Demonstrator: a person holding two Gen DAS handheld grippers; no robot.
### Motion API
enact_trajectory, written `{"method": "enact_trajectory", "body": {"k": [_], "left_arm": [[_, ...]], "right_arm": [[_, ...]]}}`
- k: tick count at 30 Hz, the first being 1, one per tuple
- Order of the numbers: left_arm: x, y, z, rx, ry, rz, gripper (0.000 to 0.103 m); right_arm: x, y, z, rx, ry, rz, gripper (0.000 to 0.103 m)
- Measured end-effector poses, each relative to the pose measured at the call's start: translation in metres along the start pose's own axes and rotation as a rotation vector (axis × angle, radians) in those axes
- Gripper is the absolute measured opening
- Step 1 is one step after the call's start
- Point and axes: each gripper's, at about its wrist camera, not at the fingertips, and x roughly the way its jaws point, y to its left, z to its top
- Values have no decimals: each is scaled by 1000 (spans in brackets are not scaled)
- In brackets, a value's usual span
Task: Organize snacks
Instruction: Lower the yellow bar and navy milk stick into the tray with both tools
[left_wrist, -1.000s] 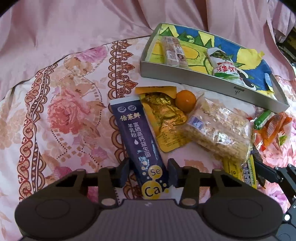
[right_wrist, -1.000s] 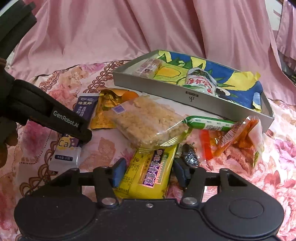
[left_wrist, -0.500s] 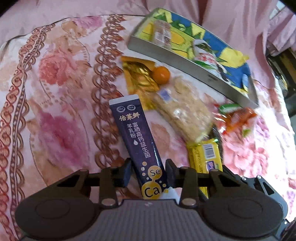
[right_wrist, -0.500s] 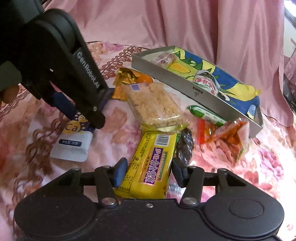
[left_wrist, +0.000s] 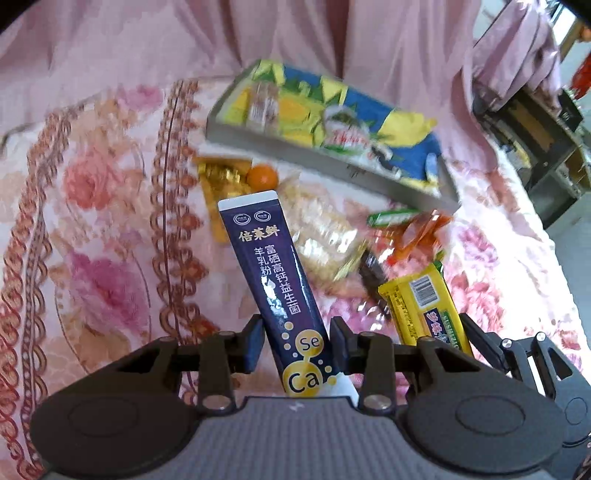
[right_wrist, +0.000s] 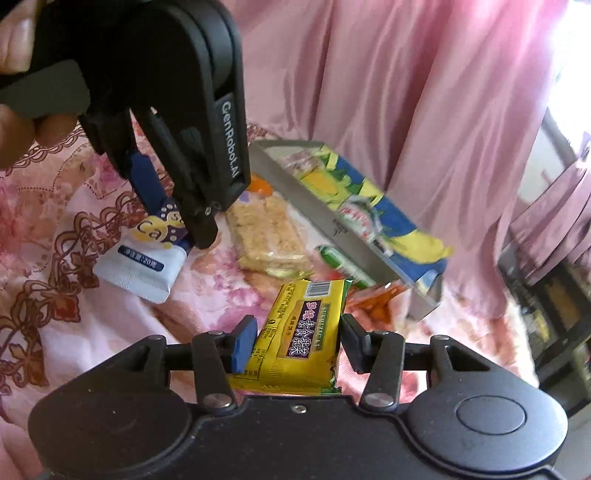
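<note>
Both grippers carry a packet above a floral cloth (left_wrist: 110, 229). The left gripper (left_wrist: 297, 341) is clamped on a dark blue sachet (left_wrist: 273, 280), which stands up between the pads toward 12 o'clock; in the right wrist view its white lower end (right_wrist: 142, 267) hangs below the fingers, clear of the cloth. The right gripper (right_wrist: 295, 341) grips a yellow snack bar (right_wrist: 303, 328) by its long edges, the bar lifted and tilted. The grey tray (left_wrist: 332, 162), lined with a blue and yellow print, lies at 12 to 1 o'clock in the left wrist view, with two packets inside. Between tray and grippers remain a gold pouch (left_wrist: 218, 184), a small orange (left_wrist: 261, 176), a clear pack of puffed-rice cake (right_wrist: 269, 236), a green sausage stick (left_wrist: 391, 217) and an orange wrapper (left_wrist: 417, 236). Pink drapery (right_wrist: 406, 92) fills the background.
</note>
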Motion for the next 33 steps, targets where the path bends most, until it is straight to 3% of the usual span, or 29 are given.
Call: {"method": "enact_trajectory", "body": {"k": [10, 16, 21, 24, 27, 33], "left_arm": [[-15, -10, 20, 9, -169, -65, 42], [-17, -33, 64, 1, -331, -38, 42], [1, -53, 108, 26, -445, -33, 42], [21, -62, 130, 36, -468, 7, 42], [41, -64, 149, 24, -484, -4, 42], [79, -50, 163, 3, -472, 15, 42]], "right_arm": [[-8, -34, 16, 27, -98, -81, 51], [2, -72, 33, 27, -158, -126, 51], [35, -105, 43, 2, -192, -175, 51], [60, -120, 49, 23, -209, -194, 51], [85, -129, 57, 38, -210, -190, 51], [141, -138, 67, 41, -208, -190, 51]]}}
